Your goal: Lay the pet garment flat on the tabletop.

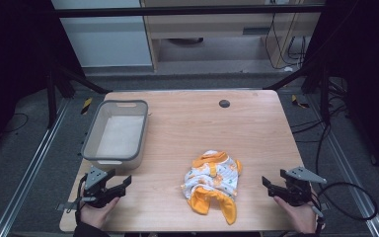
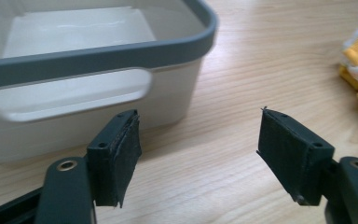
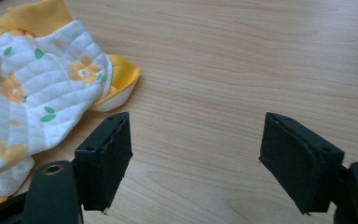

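**Wooden surface with bin, garment and two hand-held tools**

Surface (image 1: 187,128): light wood grain, rounded corners, with a small dark round cap (image 1: 224,103) set near its far edge. It stands on grey carpet between metal floor rails, inside a dark frame with a bar across the top.

Room: pale cabinet fronts and a wooden unit stand beyond the far edge; black cables trail over the floor at the right; yellow-and-black tape marks lie on the floor at both far corners.

Bin (image 1: 114,131): pale rectangular tub with a dark grey rim and handle cut-outs, on the left part of the surface, nothing inside it.

Garment (image 1: 212,183): small quilted white piece with orange flower print and yellow-orange trim, lying crumpled at the near centre, well apart from the bin.

Left tool (image 1: 118,186): held in a hand at the near left corner, just in front of the bin, jaws spread apart and gripping nothing.

Right tool (image 1: 272,186): held at the near right edge, near the garment, jaws likewise wide apart, nothing between them.
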{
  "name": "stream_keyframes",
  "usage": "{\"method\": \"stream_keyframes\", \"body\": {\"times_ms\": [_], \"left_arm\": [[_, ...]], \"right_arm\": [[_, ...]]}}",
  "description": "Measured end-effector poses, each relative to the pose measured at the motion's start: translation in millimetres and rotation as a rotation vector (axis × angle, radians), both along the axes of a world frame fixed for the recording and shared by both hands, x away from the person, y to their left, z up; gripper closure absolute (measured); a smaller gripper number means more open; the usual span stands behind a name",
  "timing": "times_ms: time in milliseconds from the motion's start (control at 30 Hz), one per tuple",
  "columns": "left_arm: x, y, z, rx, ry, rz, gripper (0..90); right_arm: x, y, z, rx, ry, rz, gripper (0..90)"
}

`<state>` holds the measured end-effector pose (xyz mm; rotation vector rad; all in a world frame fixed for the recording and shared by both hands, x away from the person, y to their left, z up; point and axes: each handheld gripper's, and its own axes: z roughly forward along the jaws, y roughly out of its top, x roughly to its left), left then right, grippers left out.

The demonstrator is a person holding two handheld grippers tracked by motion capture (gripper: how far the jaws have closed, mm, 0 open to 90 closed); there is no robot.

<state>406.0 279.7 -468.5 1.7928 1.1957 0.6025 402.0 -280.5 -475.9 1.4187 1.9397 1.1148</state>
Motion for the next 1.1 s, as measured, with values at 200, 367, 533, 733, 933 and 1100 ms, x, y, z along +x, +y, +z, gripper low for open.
{"method": "stream_keyframes", "body": {"times_ms": [200, 367, 533, 733, 933, 1100], "left_arm": [[-5.6, -12.7, 3.8, 0.027, -0.022, -0.062, 32.4], [-8.6, -18.1, 7.3, 0.025, -0.028, -0.092, 33.8], [-7.5, -20.9, 11.9, 0.036, -0.038, -0.109, 35.4], [-2.7, -29.0, 18.9, 0.04, -0.043, -0.136, 38.3], [3.2, -47.2, 24.4, 0.062, -0.062, -0.185, 38.3], [7.0, -54.4, 28.7, 0.057, -0.067, -0.195, 37.8]], "right_arm": [[-1.4, 2.4, 1.1, 0.009, 0.002, 0.047, 30.2], [-3.4, 6.7, 4.3, 0.009, -0.008, 0.071, 33.7], [-3.7, 12.8, 9.4, 0.022, -0.024, 0.105, 37.4], [1.7, 18.5, 10.6, 0.009, -0.018, 0.145, 42.0], [6.9, 25.7, 16.1, 0.019, -0.025, 0.174, 43.6], [11.0, 31.0, 22.9, 0.026, -0.041, 0.191, 44.4]]}}
